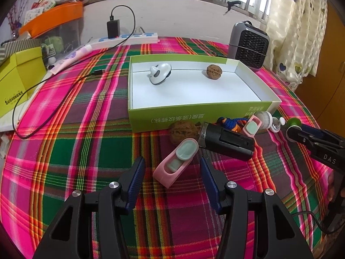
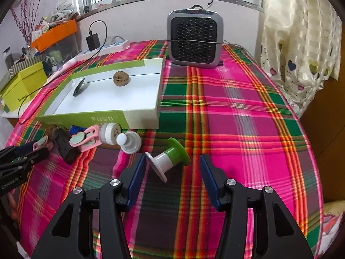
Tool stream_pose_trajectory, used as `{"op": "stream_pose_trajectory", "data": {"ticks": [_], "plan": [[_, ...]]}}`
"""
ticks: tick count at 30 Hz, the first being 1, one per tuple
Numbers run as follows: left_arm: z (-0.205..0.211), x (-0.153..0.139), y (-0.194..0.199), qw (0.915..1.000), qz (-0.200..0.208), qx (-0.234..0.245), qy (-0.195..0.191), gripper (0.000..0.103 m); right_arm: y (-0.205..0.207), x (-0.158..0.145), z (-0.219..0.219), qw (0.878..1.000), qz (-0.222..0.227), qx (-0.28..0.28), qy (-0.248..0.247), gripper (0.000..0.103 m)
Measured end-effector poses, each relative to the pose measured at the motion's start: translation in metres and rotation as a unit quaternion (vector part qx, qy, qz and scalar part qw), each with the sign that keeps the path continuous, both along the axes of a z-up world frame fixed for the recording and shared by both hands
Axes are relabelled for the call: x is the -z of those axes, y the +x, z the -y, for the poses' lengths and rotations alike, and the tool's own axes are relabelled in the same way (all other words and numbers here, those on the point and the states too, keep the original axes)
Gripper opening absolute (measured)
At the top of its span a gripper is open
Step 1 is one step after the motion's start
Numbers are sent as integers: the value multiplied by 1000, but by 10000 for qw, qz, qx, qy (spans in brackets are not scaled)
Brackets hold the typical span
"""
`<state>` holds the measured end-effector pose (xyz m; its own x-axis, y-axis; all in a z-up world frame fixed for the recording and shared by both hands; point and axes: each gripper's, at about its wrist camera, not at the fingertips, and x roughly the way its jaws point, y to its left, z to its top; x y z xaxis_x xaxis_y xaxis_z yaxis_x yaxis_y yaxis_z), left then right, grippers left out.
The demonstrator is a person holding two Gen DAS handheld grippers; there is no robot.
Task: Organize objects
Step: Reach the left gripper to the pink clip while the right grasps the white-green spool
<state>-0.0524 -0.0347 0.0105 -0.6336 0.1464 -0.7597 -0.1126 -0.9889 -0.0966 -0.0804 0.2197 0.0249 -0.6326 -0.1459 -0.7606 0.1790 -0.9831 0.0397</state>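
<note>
A green-sided box with a white floor holds a white mouse-shaped toy and a walnut. In front of it lie a pink clip, a second walnut, a black block and another pink clip. My left gripper is open, its fingers on either side of the near pink clip. My right gripper is open around a green-and-white spool lying on its side. The box and its walnut show in the right view.
A grey fan heater stands at the back right of the plaid tablecloth. A power strip with a black charger and a long cable lie at the back left. A yellow box sits at the left. White caps lie near the spool.
</note>
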Motion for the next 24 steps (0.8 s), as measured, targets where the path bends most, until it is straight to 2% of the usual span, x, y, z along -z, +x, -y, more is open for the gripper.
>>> {"op": "stream_pose_trajectory", "data": {"ticks": [5, 20, 22, 23, 24], "plan": [[0, 0, 0, 10000, 2, 7, -6, 51, -6, 3, -1, 9999, 49, -120, -111, 52], [-1, 0, -1, 10000, 1, 2, 22, 51, -11, 5, -4, 9996, 66, -259, 5, 52], [-1, 0, -1, 10000, -3, 11, 36, 49, -10, 5, -3, 9997, 42, -259, 24, 52], [-1, 0, -2, 10000, -6, 20, 56, 44, -10, 4, -3, 9996, 35, -271, 19, 51], [-1, -1, -2, 10000, -4, 24, 62, 42, -10, 4, -3, 9996, 29, -280, 14, 46]]}}
